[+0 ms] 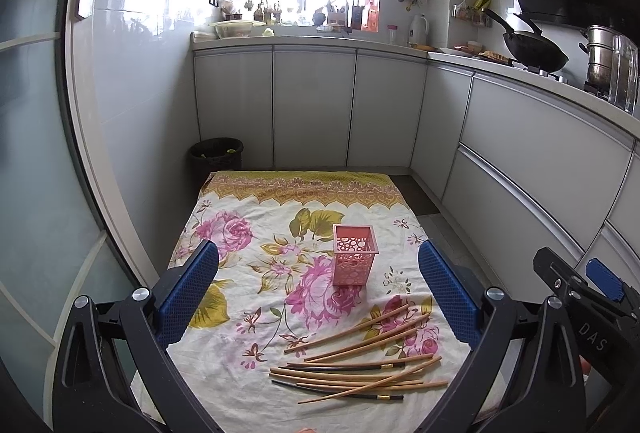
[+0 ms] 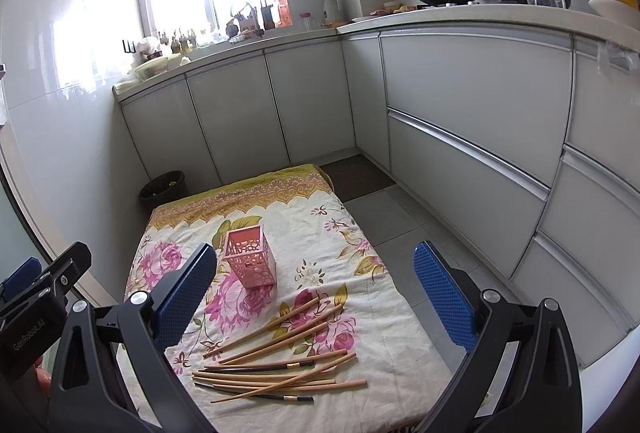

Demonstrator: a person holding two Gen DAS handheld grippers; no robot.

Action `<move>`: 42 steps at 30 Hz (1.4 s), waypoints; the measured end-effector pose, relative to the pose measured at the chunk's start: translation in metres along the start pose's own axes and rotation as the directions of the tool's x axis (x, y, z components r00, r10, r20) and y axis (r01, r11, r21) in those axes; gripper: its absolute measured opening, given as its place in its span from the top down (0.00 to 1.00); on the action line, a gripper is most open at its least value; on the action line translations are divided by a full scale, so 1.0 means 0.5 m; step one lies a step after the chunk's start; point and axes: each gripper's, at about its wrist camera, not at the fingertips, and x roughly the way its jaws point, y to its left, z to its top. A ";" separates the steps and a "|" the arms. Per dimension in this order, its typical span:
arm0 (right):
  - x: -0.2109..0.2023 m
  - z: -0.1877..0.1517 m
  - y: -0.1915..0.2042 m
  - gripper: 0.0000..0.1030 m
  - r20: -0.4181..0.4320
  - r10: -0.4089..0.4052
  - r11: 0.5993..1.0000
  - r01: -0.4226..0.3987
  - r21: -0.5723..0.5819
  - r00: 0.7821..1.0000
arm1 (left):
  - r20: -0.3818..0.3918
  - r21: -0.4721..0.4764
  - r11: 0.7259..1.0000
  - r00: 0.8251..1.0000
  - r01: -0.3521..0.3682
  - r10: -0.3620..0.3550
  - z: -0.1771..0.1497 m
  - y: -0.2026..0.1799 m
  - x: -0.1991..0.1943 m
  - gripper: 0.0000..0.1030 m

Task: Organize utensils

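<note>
On flowered cloth (image 1: pixel 224 329) over low surface: chopsticks (image 1: pixel 356 369) in loose heap at near edge, pink holder (image 1: pixel 353 255) upright just beyond, empty as far as visible, so sticks likely go in. Left claw (image 1: pixel 318 289) and right claw (image 2: pixel 316 291) both spread wide, holding nothing, hovering above heap, probably ready for first pick.

You see a thin, wrinkled floral cotton cloth (image 1: pixel 248 317) with a matt weave. On it lie smooth pale wooden chopsticks (image 1: pixel 360 365), a few dark-lacquered, and a pink perforated plastic holder (image 1: pixel 354 257), faintly glossy. Your gripper pads (image 2: pixel 444 297) are blue textured rubber on matt black plastic. The grey cabinet fronts (image 2: pixel 472 81) gleam.
</note>
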 end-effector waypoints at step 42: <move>0.414 -0.216 -0.312 0.07 -0.491 0.359 0.809 -0.003 0.587 0.794 | -0.894 0.205 0.808 0.442 0.552 -0.076 -0.252 -0.274 0.723 0.56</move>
